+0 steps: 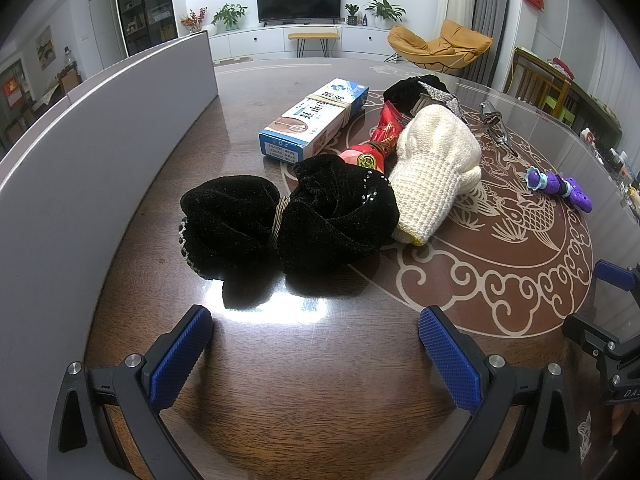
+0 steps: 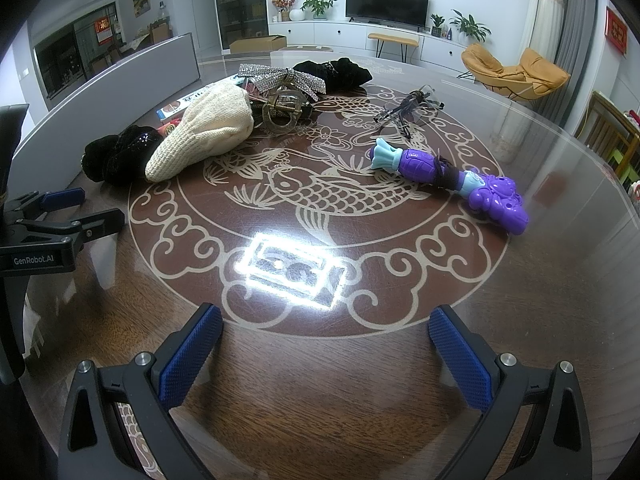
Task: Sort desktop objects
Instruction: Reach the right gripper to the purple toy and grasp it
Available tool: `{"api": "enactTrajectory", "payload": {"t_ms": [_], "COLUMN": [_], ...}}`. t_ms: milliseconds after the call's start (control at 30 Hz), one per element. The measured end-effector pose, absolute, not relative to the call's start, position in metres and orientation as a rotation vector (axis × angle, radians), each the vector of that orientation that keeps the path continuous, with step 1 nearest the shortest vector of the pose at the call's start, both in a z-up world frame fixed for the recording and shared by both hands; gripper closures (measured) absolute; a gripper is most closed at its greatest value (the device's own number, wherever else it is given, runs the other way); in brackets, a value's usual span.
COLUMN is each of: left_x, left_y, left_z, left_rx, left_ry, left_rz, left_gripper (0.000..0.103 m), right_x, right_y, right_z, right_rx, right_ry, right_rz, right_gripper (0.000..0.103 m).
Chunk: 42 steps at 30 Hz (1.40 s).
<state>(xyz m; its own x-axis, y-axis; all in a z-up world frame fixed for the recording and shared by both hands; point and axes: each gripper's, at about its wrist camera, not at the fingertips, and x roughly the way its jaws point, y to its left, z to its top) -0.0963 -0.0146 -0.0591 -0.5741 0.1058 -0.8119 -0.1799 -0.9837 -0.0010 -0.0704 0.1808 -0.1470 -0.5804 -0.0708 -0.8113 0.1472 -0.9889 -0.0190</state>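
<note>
My left gripper (image 1: 316,344) is open and empty, just short of a black velvet bundle (image 1: 288,216) tied with a band. Behind the bundle lie a cream knitted glove (image 1: 436,168), a red packet (image 1: 380,140) and a blue-and-white box (image 1: 316,116). My right gripper (image 2: 326,340) is open and empty over the table's fish pattern. Ahead of it lie a purple toy (image 2: 452,180), folded glasses (image 2: 408,110), a rhinestone bow clip (image 2: 284,78), a claw hair clip (image 2: 282,114), the cream glove (image 2: 204,136) and a second black velvet piece (image 2: 332,72).
A grey panel (image 1: 100,152) stands along the table's left side. The round wooden table (image 2: 320,400) has a glass top with glare patches. The left gripper's body (image 2: 44,236) shows at the left edge of the right wrist view.
</note>
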Motion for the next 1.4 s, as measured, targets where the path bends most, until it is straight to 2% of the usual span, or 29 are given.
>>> {"api": "enactTrajectory", "payload": {"t_ms": [167,233,333,367,500,667,800,867,900,1000,1233,1400], "left_x": [-0.096,-0.096,-0.096,-0.096,-0.096,-0.096,-0.096,-0.096,-0.097,-0.097,-0.095,-0.095], "left_y": [-0.015,-0.015,-0.015,-0.015,-0.015,-0.015,-0.015,-0.015,-0.015,-0.015,-0.015,-0.015], "left_z": [-0.059,-0.059,-0.059,-0.059,-0.06,-0.06,-0.06,-0.06,-0.06,-0.06,-0.059,-0.059], "left_rx": [-1.358,-1.358,-1.358,-1.358,-1.358,-1.358,-1.358,-1.358,-1.358,-1.359,-1.358,-1.358], "left_ry": [0.122,0.122,0.122,0.122,0.122,0.122,0.122,0.123,0.123,0.123,0.123,0.123], "left_rz": [2.65,2.65,2.649,2.649,2.649,2.649,2.649,2.649,2.649,2.649,2.649,2.648], "left_gripper": [0.0,0.0,0.0,0.0,0.0,0.0,0.0,0.0,0.0,0.0,0.0,0.0], "right_x": [-0.07,-0.069,-0.063,-0.066,-0.109,-0.163,-0.193,-0.206,-0.207,-0.195,-0.125,-0.122], "right_y": [0.181,0.186,0.211,0.218,0.241,0.248,0.255,0.263,0.264,0.247,0.188,0.187], "right_z": [-0.147,-0.145,-0.13,-0.124,-0.103,-0.128,-0.135,-0.142,-0.144,-0.145,-0.145,-0.147], "right_rx": [1.37,1.348,1.198,1.169,1.138,1.359,1.414,1.484,1.498,1.494,1.517,1.493], "right_ry": [0.119,0.068,-0.129,-0.103,0.333,0.662,0.592,0.391,0.316,0.312,0.275,0.243], "right_rz": [-2.684,-2.679,-2.646,-2.656,-2.643,-2.344,-2.38,-2.344,-2.351,-2.365,-2.224,-2.325], "right_gripper": [0.0,0.0,0.0,0.0,0.0,0.0,0.0,0.0,0.003,0.006,0.005,0.005]}}
